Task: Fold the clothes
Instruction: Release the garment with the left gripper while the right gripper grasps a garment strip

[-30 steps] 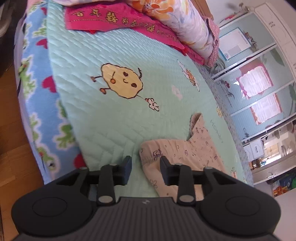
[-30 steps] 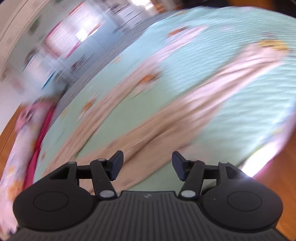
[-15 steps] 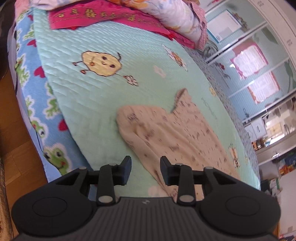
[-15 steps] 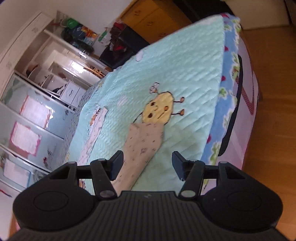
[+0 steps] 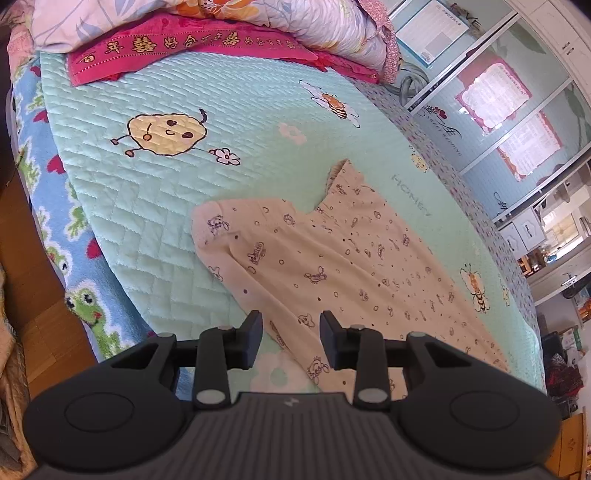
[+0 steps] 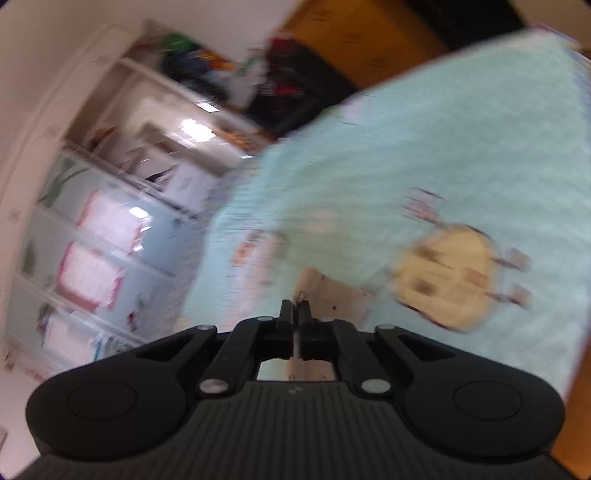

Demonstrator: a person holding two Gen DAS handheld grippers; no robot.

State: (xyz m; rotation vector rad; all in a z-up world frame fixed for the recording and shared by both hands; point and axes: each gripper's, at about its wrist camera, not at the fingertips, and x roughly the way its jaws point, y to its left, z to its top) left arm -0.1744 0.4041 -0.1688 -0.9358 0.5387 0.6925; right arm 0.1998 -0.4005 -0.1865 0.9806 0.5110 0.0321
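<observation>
A beige printed garment (image 5: 332, 258) lies spread flat on the mint quilted bed cover (image 5: 221, 122). My left gripper (image 5: 290, 325) hovers over its near edge, jaws apart, with the cloth lying below them and not pinched. In the blurred right wrist view, my right gripper (image 6: 295, 308) is at one end of the garment (image 6: 332, 295). Its jaws are closing and stand almost together, with a thin pale edge of the cloth between them. The bed cover (image 6: 369, 166) stretches beyond.
A pink towel (image 5: 184, 48) and a flowered duvet (image 5: 295, 18) lie at the head of the bed. A frog-print blanket (image 5: 48, 206) hangs over the bed's side above wooden floor (image 5: 22, 221). Wardrobe doors (image 5: 517, 92) and shelves (image 6: 129, 147) stand beyond the bed.
The left gripper drew back and up, so more of the garment shows. The right gripper swept along the bed to the garment's end and its jaws went from wide apart to nearly together.
</observation>
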